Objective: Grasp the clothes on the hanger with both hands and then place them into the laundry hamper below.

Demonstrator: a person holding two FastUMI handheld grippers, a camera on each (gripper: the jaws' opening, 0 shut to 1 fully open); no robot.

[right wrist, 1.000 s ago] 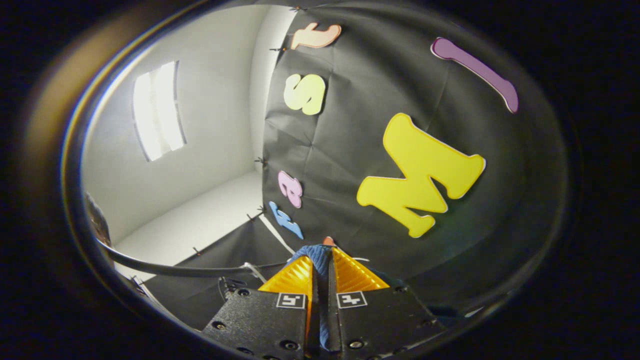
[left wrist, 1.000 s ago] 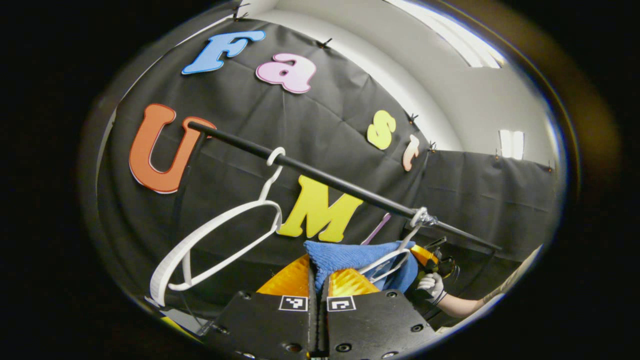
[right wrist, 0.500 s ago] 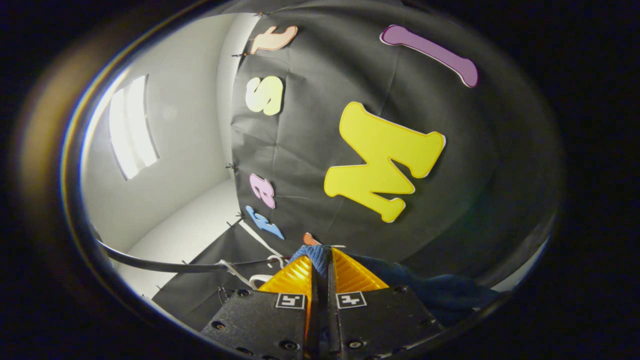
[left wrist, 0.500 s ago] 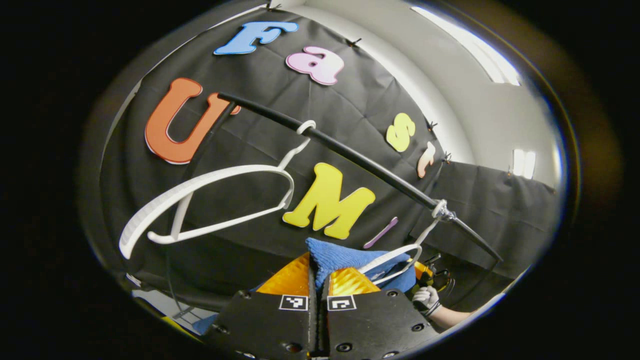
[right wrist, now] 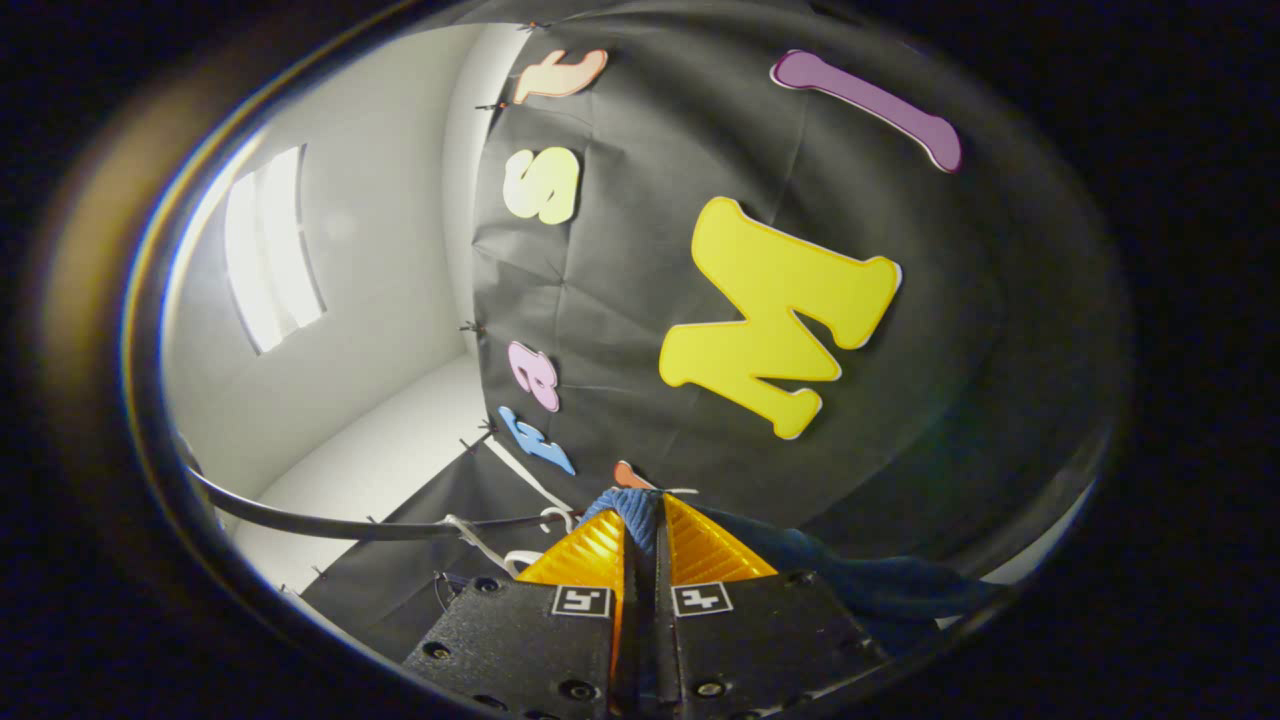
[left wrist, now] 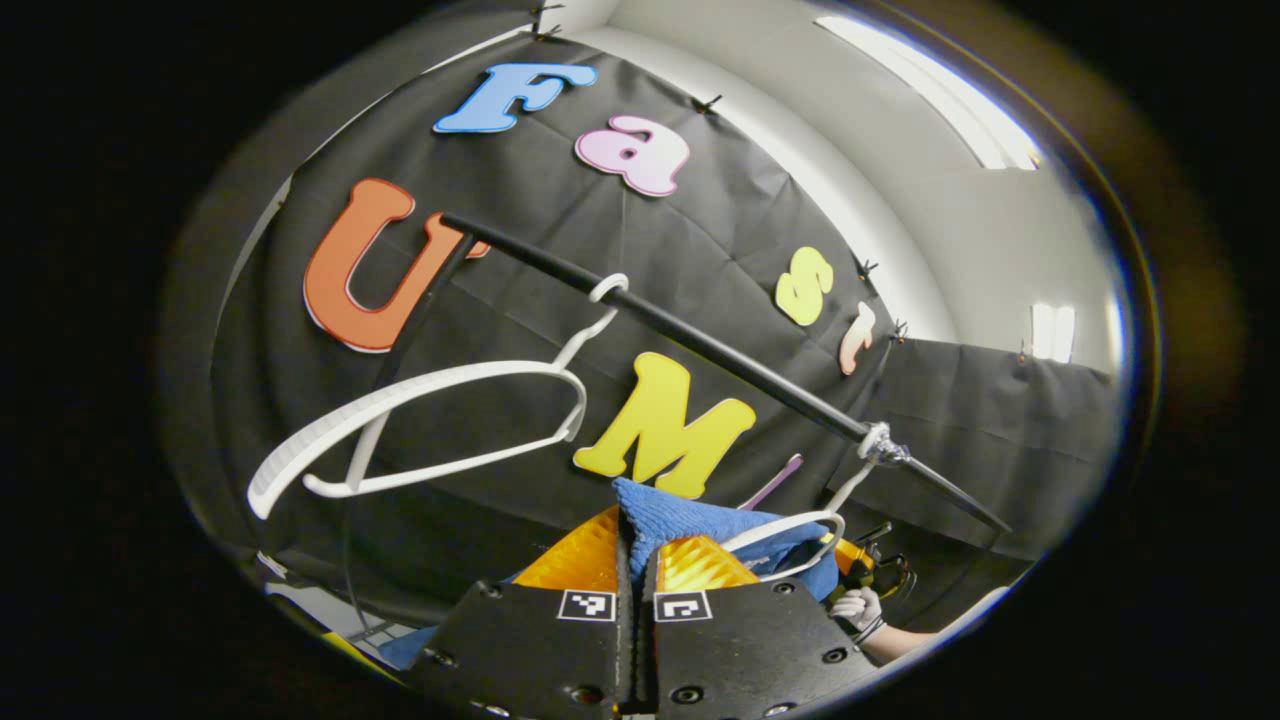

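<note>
My left gripper (left wrist: 637, 520) is shut on a fold of blue knitted cloth (left wrist: 690, 520). That cloth is draped over a white hanger (left wrist: 790, 545) tied to a black rail (left wrist: 700, 345). Beyond the hanger, the other gripper (left wrist: 868, 570) is held by a gloved hand (left wrist: 858, 606). In the right gripper view, my right gripper (right wrist: 643, 505) is shut on the same blue cloth (right wrist: 840, 575), which trails off to the right.
A second white hanger (left wrist: 420, 420) hangs bare on the rail to the left, tilted nearly flat. The rail (right wrist: 350, 525) and hanger hooks (right wrist: 500, 545) show low left in the right gripper view. White walls and a ceiling light (right wrist: 270, 245) lie beyond the black cloth.
Over the second the bare hanger swung up and left in the left gripper view. Both views tilted slightly, and more blue cloth now trails to the right of my right gripper. Both stay shut.
</note>
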